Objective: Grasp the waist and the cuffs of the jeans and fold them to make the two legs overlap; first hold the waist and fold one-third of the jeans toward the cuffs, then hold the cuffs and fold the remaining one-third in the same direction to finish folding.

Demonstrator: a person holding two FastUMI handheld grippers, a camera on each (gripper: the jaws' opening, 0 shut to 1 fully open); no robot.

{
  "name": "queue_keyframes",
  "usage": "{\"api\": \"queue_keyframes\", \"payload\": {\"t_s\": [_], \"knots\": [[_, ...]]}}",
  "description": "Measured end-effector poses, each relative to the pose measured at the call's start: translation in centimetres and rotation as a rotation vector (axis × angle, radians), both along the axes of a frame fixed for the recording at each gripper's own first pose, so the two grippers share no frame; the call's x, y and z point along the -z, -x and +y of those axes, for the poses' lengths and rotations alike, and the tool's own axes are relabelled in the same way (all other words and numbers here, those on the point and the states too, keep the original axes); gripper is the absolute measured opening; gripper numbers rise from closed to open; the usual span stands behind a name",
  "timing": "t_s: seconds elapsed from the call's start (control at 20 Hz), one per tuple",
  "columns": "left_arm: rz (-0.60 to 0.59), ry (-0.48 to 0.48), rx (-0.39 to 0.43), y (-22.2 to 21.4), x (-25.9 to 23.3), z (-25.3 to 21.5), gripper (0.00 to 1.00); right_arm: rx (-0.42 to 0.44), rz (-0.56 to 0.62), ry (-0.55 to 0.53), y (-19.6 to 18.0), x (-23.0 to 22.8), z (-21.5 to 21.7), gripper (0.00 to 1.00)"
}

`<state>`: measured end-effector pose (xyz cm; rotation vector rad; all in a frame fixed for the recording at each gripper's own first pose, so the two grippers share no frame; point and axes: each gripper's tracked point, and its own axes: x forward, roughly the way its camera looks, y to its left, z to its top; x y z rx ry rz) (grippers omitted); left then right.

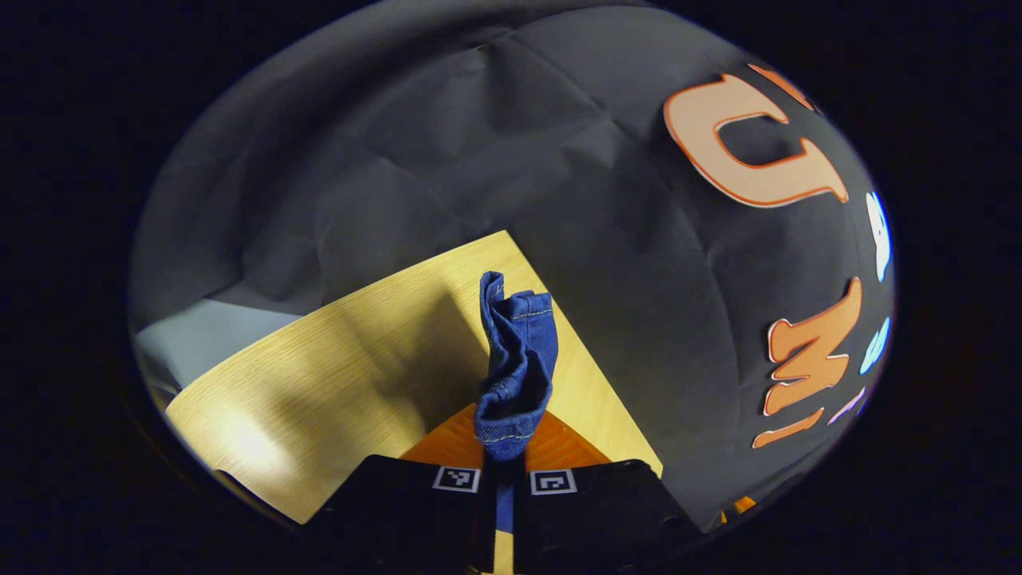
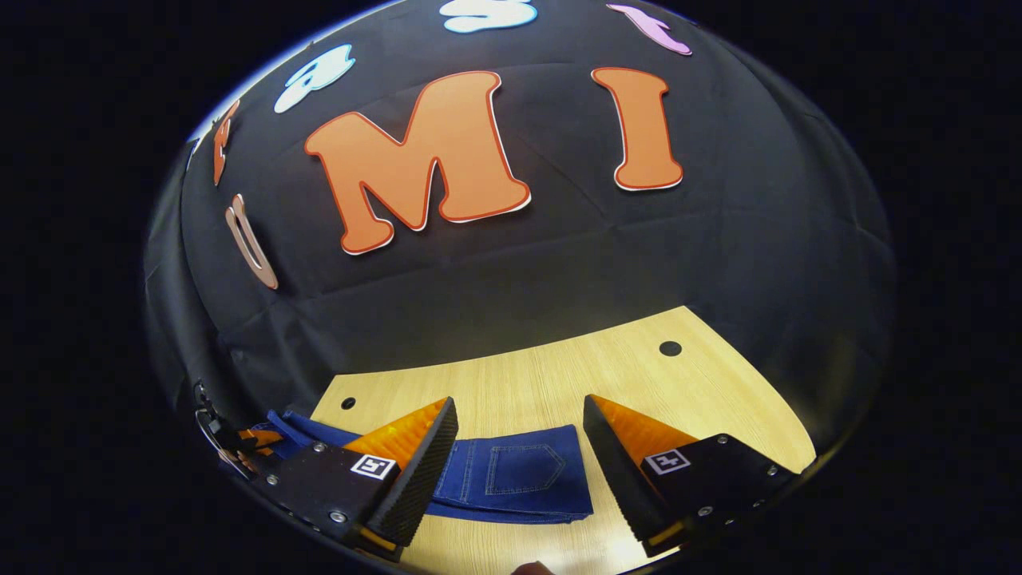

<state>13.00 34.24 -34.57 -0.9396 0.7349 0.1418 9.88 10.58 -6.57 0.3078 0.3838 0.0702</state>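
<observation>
Wooden surface (image 1: 335, 375) runs to a far corner in your left gripper view; your left tongs (image 1: 505, 481) are clamped on a bunched end of the jeans (image 1: 515, 359), lifted above it. In your right gripper view, your right tongs (image 2: 520, 447) gape wide, with the flat jeans (image 2: 519, 471) directly ahead between them, long axis crosswise, toward the near edge.

left gripper (image 1: 505, 471) clamped on bunched jeans (image 1: 515, 359) hem, denim sticking up above wooden surface (image 1: 335, 375), surface corner just behind jeans
</observation>
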Motion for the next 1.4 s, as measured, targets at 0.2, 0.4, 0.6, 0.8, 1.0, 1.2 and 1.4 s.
{"api": "queue_keyframes", "payload": {"t_s": [0.2, 0.4, 0.6, 0.8, 1.0, 1.2, 1.4], "knots": [[-0.051, -0.058, 0.046, 0.3, -3.9, -2.1, 0.08, -0.015, -0.014, -0.023, -0.4, -0.3, -1.2, 0.98], [-0.114, -0.106, 0.105, -0.2, -7.8, -6.3, 0.09, -0.028, -0.035, -0.043, -1.3, -0.8, -2.2, 0.98], [-0.177, -0.149, 0.174, -1.3, -10.7, -11.7, 0.09, -0.05, -0.041, -0.049, -1.8, -0.7, -2.9, 0.98], [-0.24, -0.169, 0.254, -1.9, -13.5, -17.4, 0.09, -0.065, -0.044, -0.057, -2.0, -0.4, -4.1, 0.98], [-0.272, -0.178, 0.34, -2.3, -15.0, -22.5, 0.09, -0.064, -0.04, -0.073, -2.1, 0.3, -5.7, 0.98], [-0.27, -0.186, 0.403, -2.1, -15.3, -26.9, 0.09, -0.056, -0.052, -0.076, -1.9, 0.4, -7.0, 0.98], [-0.273, -0.206, 0.471, -2.6, -15.4, -31.9, 0.09, -0.062, -0.049, -0.07, -1.4, 0.9, -7.6, 0.98]]}}
